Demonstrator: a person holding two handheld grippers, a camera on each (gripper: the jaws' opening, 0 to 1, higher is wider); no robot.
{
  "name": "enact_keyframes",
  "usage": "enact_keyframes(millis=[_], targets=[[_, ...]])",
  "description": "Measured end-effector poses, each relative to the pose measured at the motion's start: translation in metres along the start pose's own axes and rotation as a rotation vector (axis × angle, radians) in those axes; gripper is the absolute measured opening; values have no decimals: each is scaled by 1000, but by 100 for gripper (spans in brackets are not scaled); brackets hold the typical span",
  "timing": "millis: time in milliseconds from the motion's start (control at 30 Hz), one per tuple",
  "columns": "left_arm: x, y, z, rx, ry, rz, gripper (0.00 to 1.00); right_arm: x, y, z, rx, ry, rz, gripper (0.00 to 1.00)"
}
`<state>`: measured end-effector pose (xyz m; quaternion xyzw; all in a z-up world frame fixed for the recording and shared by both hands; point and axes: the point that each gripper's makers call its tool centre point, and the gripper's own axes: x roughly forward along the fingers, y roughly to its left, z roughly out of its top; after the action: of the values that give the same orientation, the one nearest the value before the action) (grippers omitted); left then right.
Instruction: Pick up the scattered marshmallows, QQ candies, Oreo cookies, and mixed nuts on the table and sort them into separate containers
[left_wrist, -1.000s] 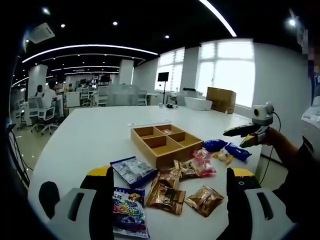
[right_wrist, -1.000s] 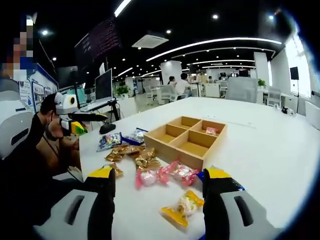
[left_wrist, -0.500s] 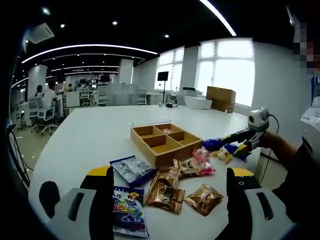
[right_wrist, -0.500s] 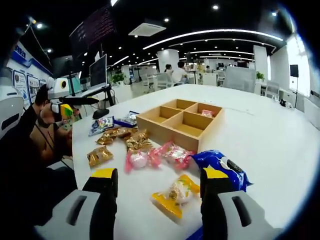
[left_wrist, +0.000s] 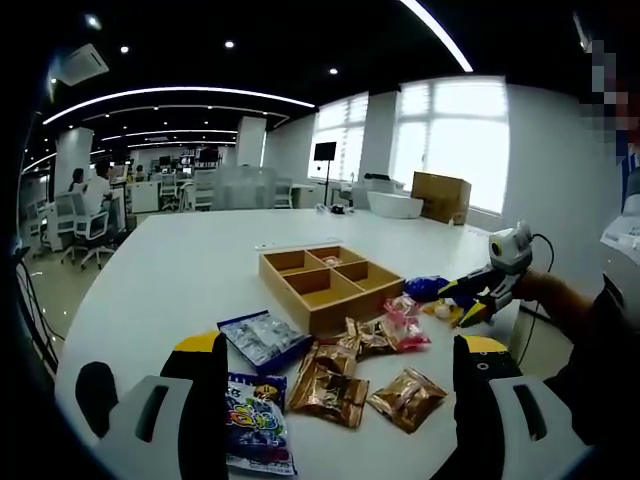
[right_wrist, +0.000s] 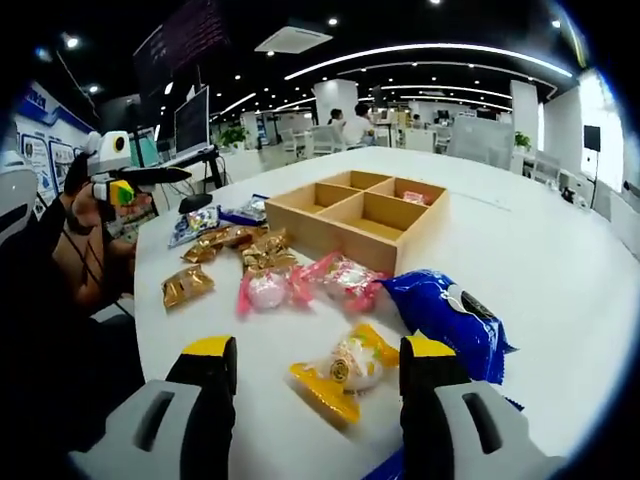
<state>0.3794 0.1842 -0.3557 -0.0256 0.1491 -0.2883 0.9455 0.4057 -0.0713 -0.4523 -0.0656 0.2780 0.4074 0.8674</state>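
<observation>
A wooden four-compartment tray (left_wrist: 318, 312) (right_wrist: 332, 238) stands mid-table; a small pink sweet (right_wrist: 413, 198) lies in one far compartment. In front of it lie gold-brown packets (left_wrist: 328, 386) (right_wrist: 187, 285), pink packets (left_wrist: 403, 326) (right_wrist: 266, 288), a blue cookie packet (left_wrist: 428, 288) (right_wrist: 452, 320), a yellow packet (right_wrist: 340, 370), a clear packet (left_wrist: 262, 340) and a blue candy packet (left_wrist: 255, 425). My left gripper (left_wrist: 340, 345) (right_wrist: 150, 182) hangs open above the near packets. My right gripper (right_wrist: 320, 350) (left_wrist: 456, 303) is open and low over the table, its jaws on either side of the yellow packet.
The white table (left_wrist: 180, 260) stretches wide behind the tray. A person's hand and sleeve (left_wrist: 560, 300) hold the right gripper at the table's edge. Office desks, chairs and seated people are far behind, and a cardboard box (left_wrist: 442, 198) stands near the window.
My right gripper has dropped and moved forward, so the yellow and blue packets now sit close before its jaws. The left gripper has hardly moved.
</observation>
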Motion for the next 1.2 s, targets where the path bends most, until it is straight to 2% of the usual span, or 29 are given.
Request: enact_keyframes(millis=[200, 333, 433, 600, 1200], targets=[[2, 0, -2, -2, 6, -2, 97, 2, 2, -4, -14, 19, 15, 58], [2, 1, -2, -5, 7, 0, 97, 2, 2, -6, -24, 29, 13, 53], [3, 1, -3, -5, 8, 1, 97, 2, 2, -6, -29, 32, 18, 45], [3, 2, -3, -6, 9, 0, 97, 3, 1, -10, -44, 56, 13, 39], [2, 1, -4, -9, 8, -2, 97, 6, 2, -14, -111, 93, -8, 26]])
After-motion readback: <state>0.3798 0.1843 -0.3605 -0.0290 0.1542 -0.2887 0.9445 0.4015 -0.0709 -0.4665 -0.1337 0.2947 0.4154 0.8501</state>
